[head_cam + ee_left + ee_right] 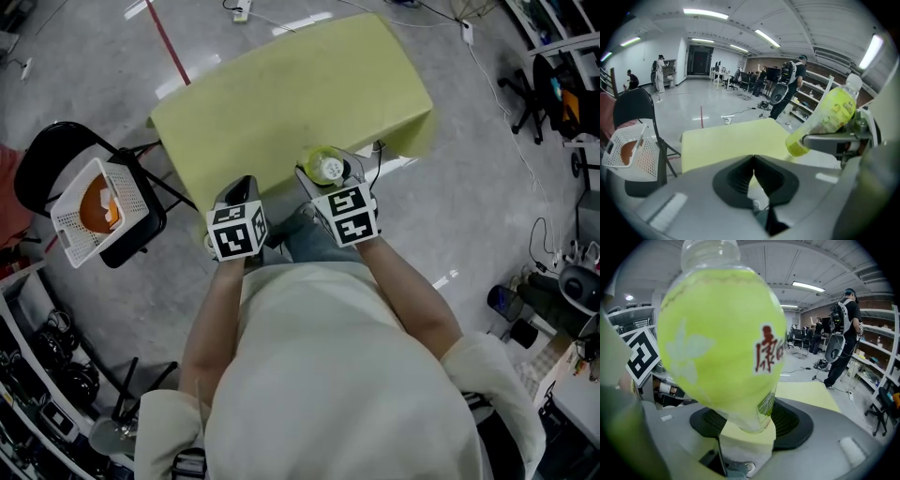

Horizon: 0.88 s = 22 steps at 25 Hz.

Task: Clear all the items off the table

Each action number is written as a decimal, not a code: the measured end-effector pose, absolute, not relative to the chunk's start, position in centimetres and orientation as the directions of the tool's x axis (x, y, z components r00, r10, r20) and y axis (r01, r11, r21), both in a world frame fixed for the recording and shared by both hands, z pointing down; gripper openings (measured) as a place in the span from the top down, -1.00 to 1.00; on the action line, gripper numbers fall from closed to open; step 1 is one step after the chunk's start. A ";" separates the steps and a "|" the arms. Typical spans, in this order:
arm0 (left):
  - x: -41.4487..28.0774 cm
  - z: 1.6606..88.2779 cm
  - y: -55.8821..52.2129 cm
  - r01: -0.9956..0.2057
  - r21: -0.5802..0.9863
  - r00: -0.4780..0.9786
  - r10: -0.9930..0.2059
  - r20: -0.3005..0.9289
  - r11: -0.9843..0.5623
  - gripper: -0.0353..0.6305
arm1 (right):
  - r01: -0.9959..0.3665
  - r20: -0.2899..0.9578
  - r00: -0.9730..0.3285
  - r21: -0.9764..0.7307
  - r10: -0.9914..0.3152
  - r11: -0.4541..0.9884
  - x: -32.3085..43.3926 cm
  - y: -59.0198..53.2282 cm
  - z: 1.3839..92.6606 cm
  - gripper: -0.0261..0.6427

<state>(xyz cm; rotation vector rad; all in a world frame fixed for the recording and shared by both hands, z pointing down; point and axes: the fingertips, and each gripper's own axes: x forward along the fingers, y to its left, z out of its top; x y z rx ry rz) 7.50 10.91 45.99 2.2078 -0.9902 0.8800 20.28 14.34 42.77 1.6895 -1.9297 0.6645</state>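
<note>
R gripper (pixel 323 175) was clenched on green bottle (pixel 722 333), lifted above near edge of yellow table (pixel 281 94). L gripper (pixel 242 185) was closed, empty. Step, prob.: carry-off of bottle. Next move needed, I judged: swing to white basket (pixel 134 195) on chair (pixel 47 155), lower, let go.

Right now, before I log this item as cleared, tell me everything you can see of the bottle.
The bottle is clear plastic, mostly filled with yellow-green drink, with a pale cap and a label bearing red characters. The right gripper holds it, jaws shut on its lower part. It is tilted, cap uppermost, by the near edge of the table. Nothing else seems to touch it.
</note>
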 end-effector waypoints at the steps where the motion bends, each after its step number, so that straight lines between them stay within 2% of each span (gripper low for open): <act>1: 6.6 45.9 10.6 -0.796 0.218 0.509 -0.429 0.746 -0.564 0.87 | -0.991 0.642 -0.122 -0.041 -0.757 0.125 19.5 13.9 42.5 0.09; 14: -7.1 43.7 6.2 -0.859 0.219 0.457 -0.503 0.734 -0.462 0.87 | -0.974 0.644 -0.191 -0.028 -0.740 0.226 7.4 8.3 41.1 0.09; 22: -15.8 43.4 4.3 -0.913 0.216 0.386 -0.566 0.728 -0.346 0.87 | -0.946 0.649 -0.256 -0.014 -0.716 0.325 0.2 5.9 40.9 0.09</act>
